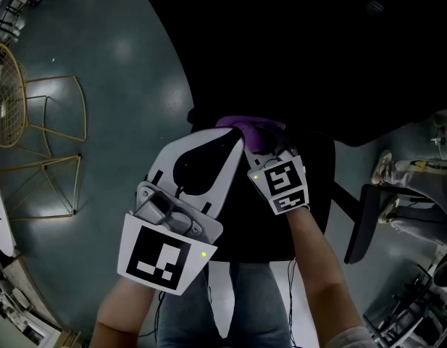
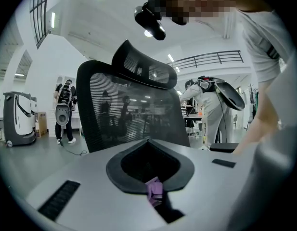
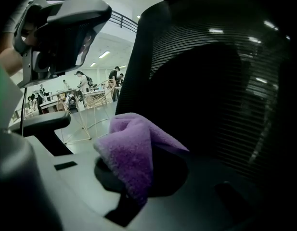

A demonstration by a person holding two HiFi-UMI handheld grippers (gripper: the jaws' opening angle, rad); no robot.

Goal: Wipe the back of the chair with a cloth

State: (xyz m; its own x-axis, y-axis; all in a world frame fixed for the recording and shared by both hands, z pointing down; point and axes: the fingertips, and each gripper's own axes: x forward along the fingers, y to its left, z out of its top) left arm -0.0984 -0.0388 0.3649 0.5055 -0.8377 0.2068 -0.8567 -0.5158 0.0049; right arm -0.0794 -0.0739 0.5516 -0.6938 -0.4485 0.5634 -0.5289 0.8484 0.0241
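Floor: smooth grey-green floor (image 1: 122,71), shiny, filling the left half of the head view.
Office chair: black office chair (image 2: 134,114) with a mesh back and a curved headrest (image 2: 146,66) on top. In the head view it is a dark mass under both grippers.
Armrest: a black armrest (image 3: 40,121) shows left of the back in the right gripper view.
Wire chair: a gold wire chair (image 1: 20,114) stands well apart at the far left of the head view.
Bystander: a person (image 2: 65,110) stands far off behind the chair.
Forearms: the holder's bare right forearm (image 1: 317,267) runs up from the lower edge to its gripper.
Left gripper: the left gripper (image 1: 209,158) is pointed at the chair back, just beside the right one. Its own view shows the two grey jaws brought together around a dark teardrop opening.
Right gripper: the right gripper (image 1: 266,151) is close to the mesh, and its jaws are clamped on the cloth.
Cloth: the purple cloth (image 3: 134,148) rises from the seam between the right jaws and folds over their opening, right in front of the chair back. The head view places it (image 1: 251,130) at the tips of both grippers. Contact with the mesh cannot be told.
Purple scrap: a small purple scrap (image 2: 155,189) sits in the seam of the left jaws. Whether it belongs to the cloth is unclear.
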